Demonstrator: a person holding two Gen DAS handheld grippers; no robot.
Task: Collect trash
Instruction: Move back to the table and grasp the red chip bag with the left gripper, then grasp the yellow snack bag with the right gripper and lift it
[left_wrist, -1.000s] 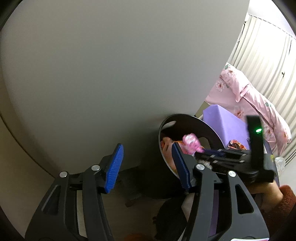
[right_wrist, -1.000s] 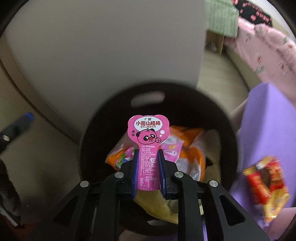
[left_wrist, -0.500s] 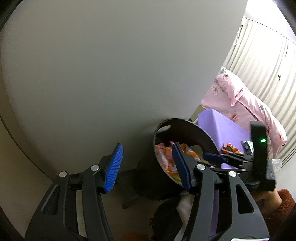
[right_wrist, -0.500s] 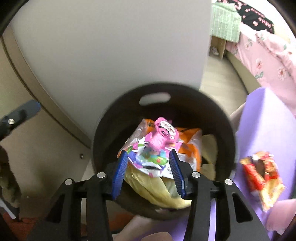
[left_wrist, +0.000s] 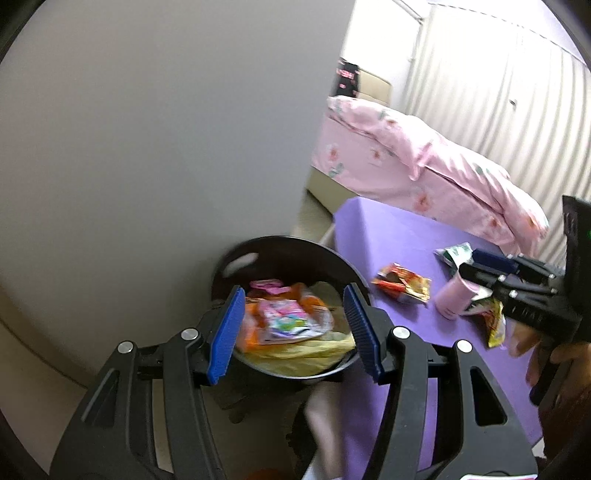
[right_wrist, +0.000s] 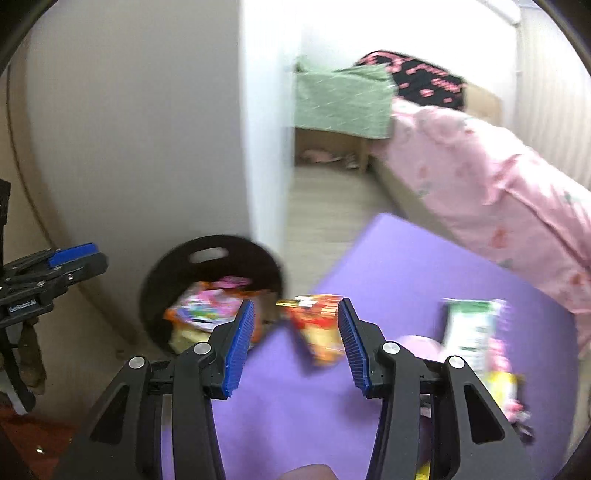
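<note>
My left gripper (left_wrist: 293, 328) hangs with its blue fingers (left_wrist: 226, 336) spread wide and nothing between them, right above the black bin (left_wrist: 291, 254) that stands on the floor against the grey wall (left_wrist: 155, 129). The bin is filled close to its rim with wrappers: a pink packet (left_wrist: 266, 285) lies toward the back, an orange bag (left_wrist: 255, 314) under a colourful printed packet (left_wrist: 284, 319), and a yellow bag (left_wrist: 299, 354) at the front. My right gripper (right_wrist: 295, 343) is also spread open and holds nothing; it hovers over the near left edge of the purple table (right_wrist: 399, 266), the edge that runs just beside the bin. Framed between its fingers lies a red and orange snack wrapper (right_wrist: 317, 328), close to that left edge and flat on the tabletop. Further toward the table's right side sit a pink cup (left_wrist: 456, 295) on its side, a green and white packet (right_wrist: 469, 328) behind it, and a yellow wrapper (left_wrist: 493, 325) near the right edge; motion blur smears these in the right wrist view. Behind the table's far edge is a bed with a pink flowered quilt (left_wrist: 424, 155), and a green cloth (right_wrist: 343, 96) lies further back.
</note>
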